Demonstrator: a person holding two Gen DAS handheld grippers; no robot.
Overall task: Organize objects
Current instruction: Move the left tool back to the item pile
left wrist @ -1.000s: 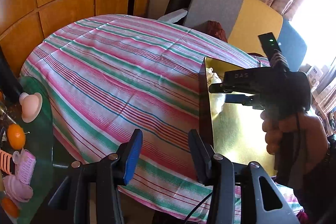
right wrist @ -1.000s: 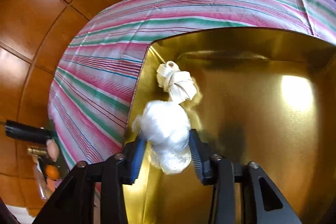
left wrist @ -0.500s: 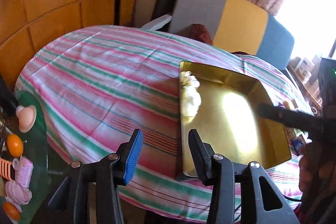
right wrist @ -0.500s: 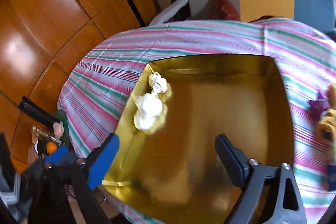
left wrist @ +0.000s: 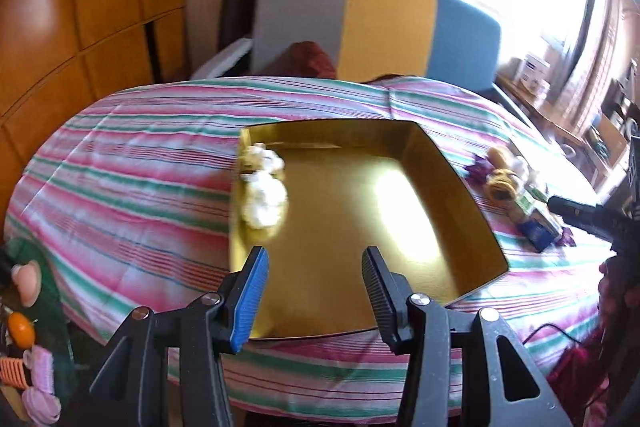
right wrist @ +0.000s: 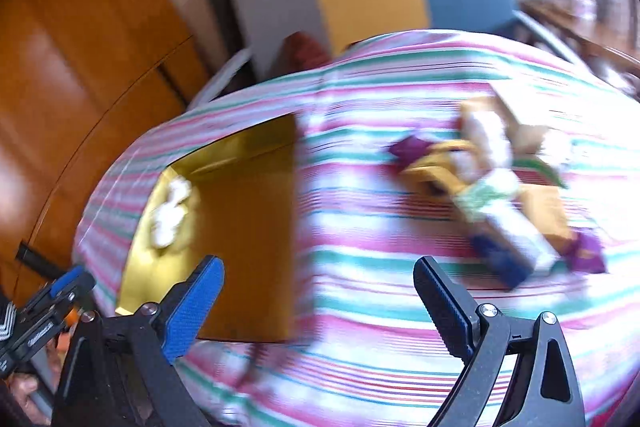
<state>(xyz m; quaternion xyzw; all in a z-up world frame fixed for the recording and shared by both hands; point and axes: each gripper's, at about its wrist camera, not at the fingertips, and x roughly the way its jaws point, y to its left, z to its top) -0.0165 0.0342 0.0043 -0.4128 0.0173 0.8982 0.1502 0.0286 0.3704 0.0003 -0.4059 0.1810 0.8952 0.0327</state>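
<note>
No text, label or number is readable in either view.

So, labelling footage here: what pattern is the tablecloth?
The tablecloth has pink, green and white stripes with thin blue lines, clearest in the left wrist view.

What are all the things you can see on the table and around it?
Gold tray: one, shiny gold, middle of the table.
White bundles: two, white, inside the tray along its left wall.
Pile of small items: several, purple, yellow, green, white and blue, on the cloth right of the tray; too blurred to name each.
Tablecloth: one, pink, green and white stripes, covering the table.
Chair: one, grey, yellow and blue, behind the table.
Orange and pink bits: a few, on a green surface at far left.
Left gripper: open, empty, over the tray's near edge.
Right gripper: wide open, empty, above the cloth.
</note>
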